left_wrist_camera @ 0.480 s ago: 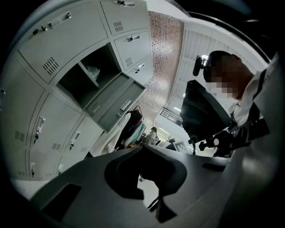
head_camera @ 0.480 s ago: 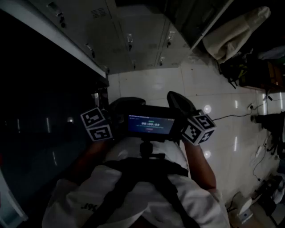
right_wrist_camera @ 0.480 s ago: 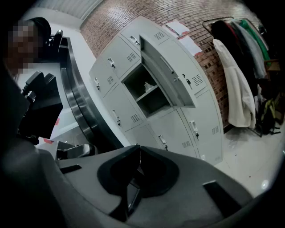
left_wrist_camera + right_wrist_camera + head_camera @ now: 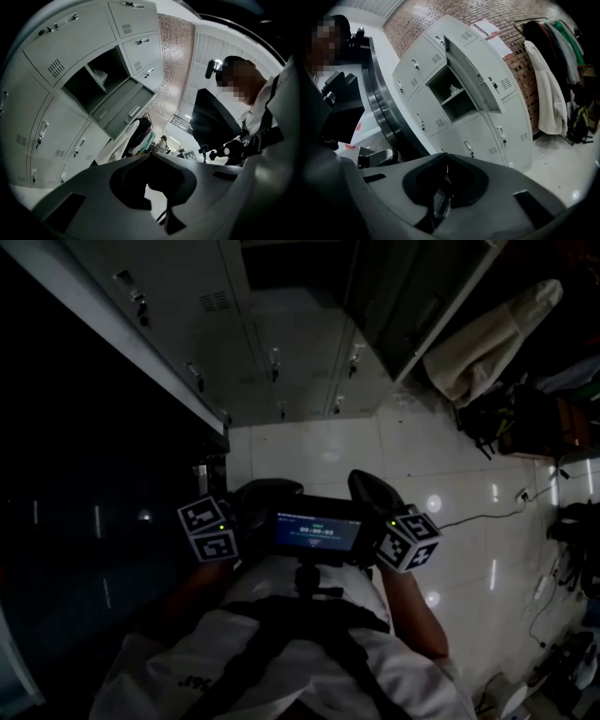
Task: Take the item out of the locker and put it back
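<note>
Grey lockers stand ahead; one locker (image 4: 451,96) is open, its door (image 4: 476,82) swung out. A small pale item (image 4: 453,89) lies on its upper shelf, also seen as the pale item (image 4: 99,75) in the left gripper view. My left gripper (image 4: 151,154) is shut and empty, aimed up past the open locker (image 4: 101,79). My right gripper (image 4: 446,154) is shut and empty too, pointing at the lower lockers. In the head view the left gripper (image 4: 262,493) and right gripper (image 4: 368,484) are held close to my chest, well short of the lockers.
A small screen (image 4: 317,529) sits on a chest mount between the grippers. A dark curved counter (image 4: 382,117) runs along the left. Coats (image 4: 551,89) hang on a rack right of the lockers, with bags (image 4: 506,395) and a cable (image 4: 487,507) on the white tiled floor.
The head view has tilted up slightly, showing more of the lockers. Both grippers sit a little lower in the frame, still shut and held at the chest.
</note>
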`<state>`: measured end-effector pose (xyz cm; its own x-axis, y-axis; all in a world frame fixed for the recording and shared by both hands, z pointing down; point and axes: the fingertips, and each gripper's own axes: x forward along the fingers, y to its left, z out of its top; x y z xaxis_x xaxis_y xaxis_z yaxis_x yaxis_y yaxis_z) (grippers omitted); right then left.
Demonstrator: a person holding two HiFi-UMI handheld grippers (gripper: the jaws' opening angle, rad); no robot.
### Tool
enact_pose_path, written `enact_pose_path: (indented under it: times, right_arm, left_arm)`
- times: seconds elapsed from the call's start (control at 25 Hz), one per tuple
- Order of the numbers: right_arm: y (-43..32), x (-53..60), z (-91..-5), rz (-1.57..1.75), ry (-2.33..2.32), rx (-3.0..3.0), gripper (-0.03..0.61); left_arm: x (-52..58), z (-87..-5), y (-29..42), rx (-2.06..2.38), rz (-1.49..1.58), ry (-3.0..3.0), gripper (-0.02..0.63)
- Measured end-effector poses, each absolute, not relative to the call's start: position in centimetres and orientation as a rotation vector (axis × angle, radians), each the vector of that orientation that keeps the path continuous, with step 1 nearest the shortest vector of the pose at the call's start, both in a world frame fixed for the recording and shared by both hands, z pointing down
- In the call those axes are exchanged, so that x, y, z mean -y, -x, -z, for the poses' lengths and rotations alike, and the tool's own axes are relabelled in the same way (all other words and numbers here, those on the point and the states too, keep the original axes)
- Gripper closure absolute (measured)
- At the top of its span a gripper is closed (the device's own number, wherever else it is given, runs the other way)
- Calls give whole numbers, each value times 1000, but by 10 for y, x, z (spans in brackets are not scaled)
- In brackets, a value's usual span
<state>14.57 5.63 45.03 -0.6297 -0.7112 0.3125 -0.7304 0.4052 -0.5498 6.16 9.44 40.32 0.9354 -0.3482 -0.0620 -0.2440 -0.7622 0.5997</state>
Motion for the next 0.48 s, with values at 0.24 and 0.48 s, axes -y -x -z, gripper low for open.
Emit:
enact_pose_path:
  times: [0.24,0.48]
  right_arm:
    - [-159,-52,-452,-1024,-1333,2620,571]
    - [-193,-39,-442,-908,-1360,2671,514]
  left_arm:
    - [-87,-406,-67,466,238,-2470,611]
    - [-74,-403,-84,562,241,-2455,611]
